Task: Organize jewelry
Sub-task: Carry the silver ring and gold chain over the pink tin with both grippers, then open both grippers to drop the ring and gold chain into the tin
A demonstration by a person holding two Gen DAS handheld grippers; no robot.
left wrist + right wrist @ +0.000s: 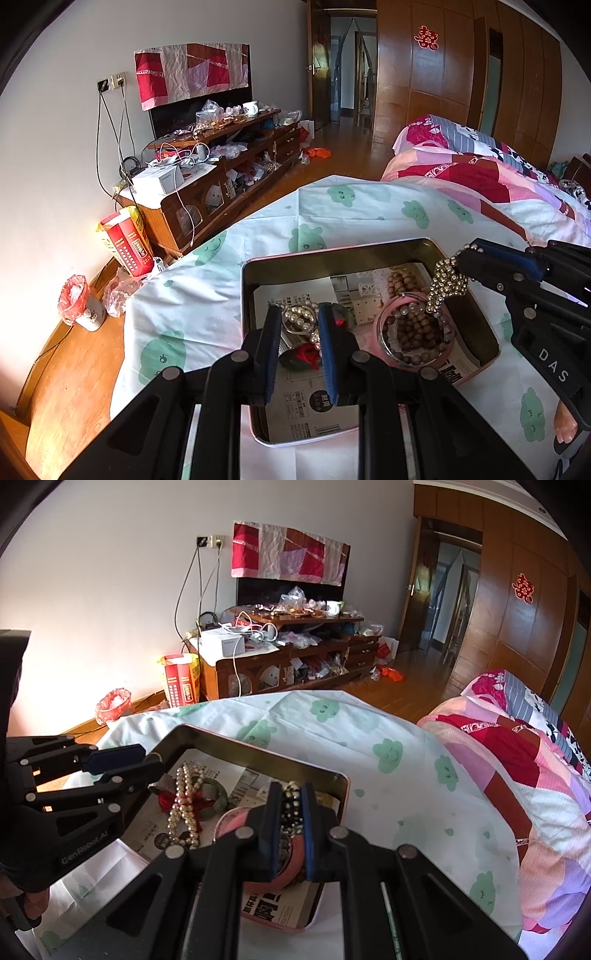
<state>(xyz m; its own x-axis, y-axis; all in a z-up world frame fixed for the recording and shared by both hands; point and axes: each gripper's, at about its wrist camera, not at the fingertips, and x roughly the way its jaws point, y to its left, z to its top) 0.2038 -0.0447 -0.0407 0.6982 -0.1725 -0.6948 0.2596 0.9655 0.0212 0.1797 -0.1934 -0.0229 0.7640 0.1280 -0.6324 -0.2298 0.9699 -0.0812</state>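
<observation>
A: Why does the right gripper (456, 260) hang over the pink jar (413, 332)?

B: Its fingers are pinched nearly together on a gold bead strand (445, 284), whose free end dangles at the jar's mouth, so I judge it is being sorted in with the brown beads there. The jar stands near the right wall of the tin (247, 295).

A: And the left gripper (297, 314)?

B: Its fingers are partly spread and grip nothing. It hovers over the pearl necklace (183, 808) and red piece by the tin's left wall, probably the next pick.
</observation>
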